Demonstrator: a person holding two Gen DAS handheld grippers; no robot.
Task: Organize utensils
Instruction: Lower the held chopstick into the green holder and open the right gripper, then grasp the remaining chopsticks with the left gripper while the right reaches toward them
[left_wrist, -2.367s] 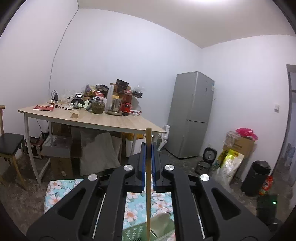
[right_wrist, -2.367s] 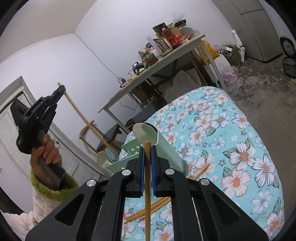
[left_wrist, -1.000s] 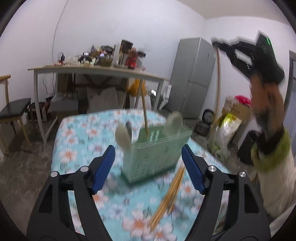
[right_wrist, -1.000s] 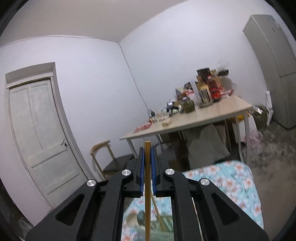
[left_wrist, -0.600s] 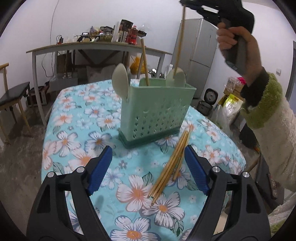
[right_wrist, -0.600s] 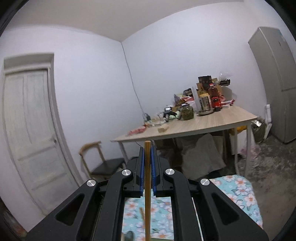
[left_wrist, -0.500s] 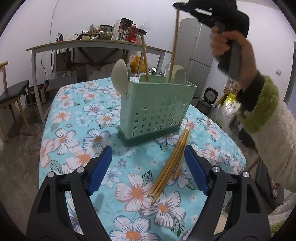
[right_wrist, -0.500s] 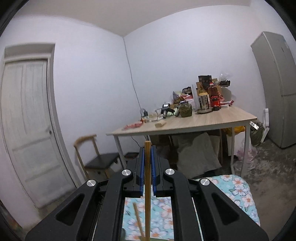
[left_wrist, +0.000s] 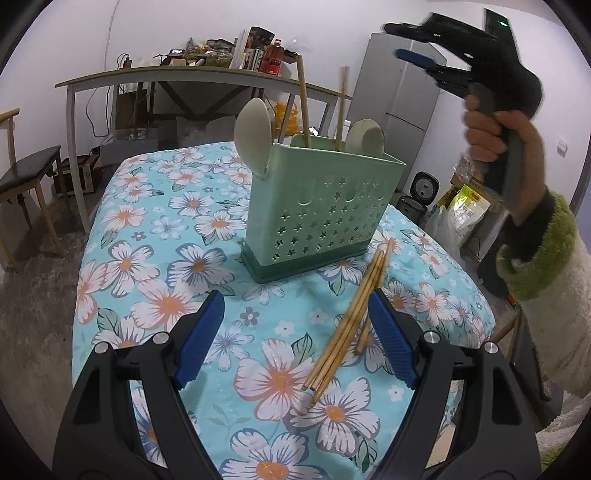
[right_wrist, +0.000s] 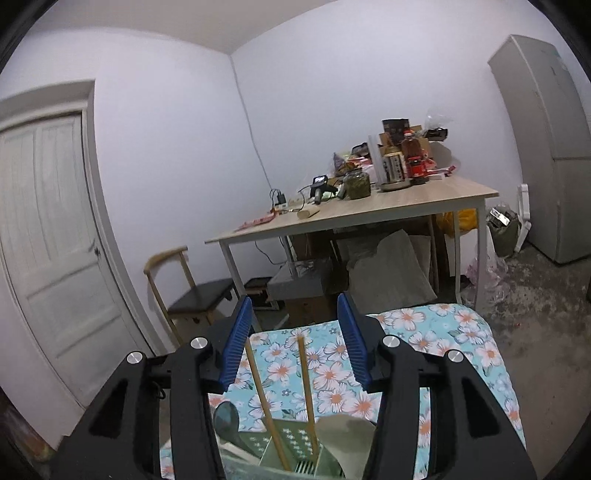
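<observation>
The left tool (left_wrist: 293, 325) is hanging low over the near end of the desk (left_wrist: 122, 258), which is wearing a blue flowered cloth; its blue pads are standing wide apart and gripping nothing. A loose bundle of chopsticks (left_wrist: 351, 321) is lying on the cloth between the tool's fingers and the caddy, running from the caddy's near right corner toward the near edge, its upper part just beside the right pad.

The green perforated utensil caddy (left_wrist: 321, 218) is standing upright near the middle of the desk. Two pale spoons (left_wrist: 253, 134) are sticking up at its left and right ends, and two upright chopsticks (left_wrist: 304, 99) are leaning in the compartments between them.

The right tool (right_wrist: 293, 343) is being held by a hand (left_wrist: 491, 136) in a fuzzy green-cuffed sleeve (left_wrist: 543, 258), above and to the right of the caddy. Its jaws are opening; in its own view the two standing chopsticks are rising between the parted pads, and neither pad is touching them.

A second desk (right_wrist: 388, 206) loaded with bottles and jars is standing beyond the far edge, with a grey refrigerator (right_wrist: 546, 147) to its right.
</observation>
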